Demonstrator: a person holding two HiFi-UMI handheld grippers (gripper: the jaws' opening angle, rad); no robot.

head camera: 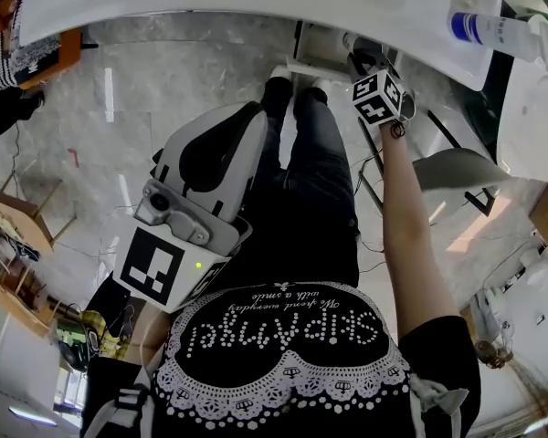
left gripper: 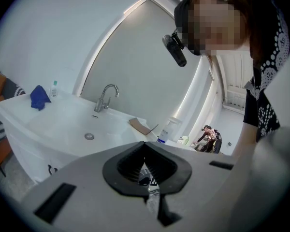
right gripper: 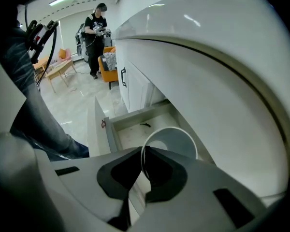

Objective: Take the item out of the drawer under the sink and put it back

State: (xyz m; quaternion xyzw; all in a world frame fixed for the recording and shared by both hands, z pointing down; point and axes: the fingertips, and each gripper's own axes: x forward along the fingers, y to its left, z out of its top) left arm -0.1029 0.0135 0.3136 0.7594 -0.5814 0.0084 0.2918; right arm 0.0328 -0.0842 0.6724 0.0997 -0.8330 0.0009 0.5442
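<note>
Room: a bright washroom with a grey marble-look floor [head camera: 155, 89]. Far off on the left stand another person [right gripper: 97, 30] and an orange chair [right gripper: 109, 62].
Surface: a white sink [left gripper: 43, 124] with a chrome faucet [left gripper: 106, 96] at its far edge.
On the sink top: a blue cloth [left gripper: 39, 97] and a small bottle [left gripper: 54, 88] at the far left. A brown card [left gripper: 140, 126] and a pump bottle [left gripper: 168, 129] lie to the right.
Drawer [right gripper: 112, 135]: pulled open under the sink, with a small dark object [right gripper: 145, 125] on its bottom.
Right gripper [right gripper: 143, 150]: points down under the sink, its jaws pinching the thin rim of a white cup [right gripper: 179, 141].
Cup: held above the near part of the open drawer, tilted with its mouth towards the camera.
Left gripper [left gripper: 145, 146]: raised near sink-top level, its jaws pressed together with nothing between them.
</note>
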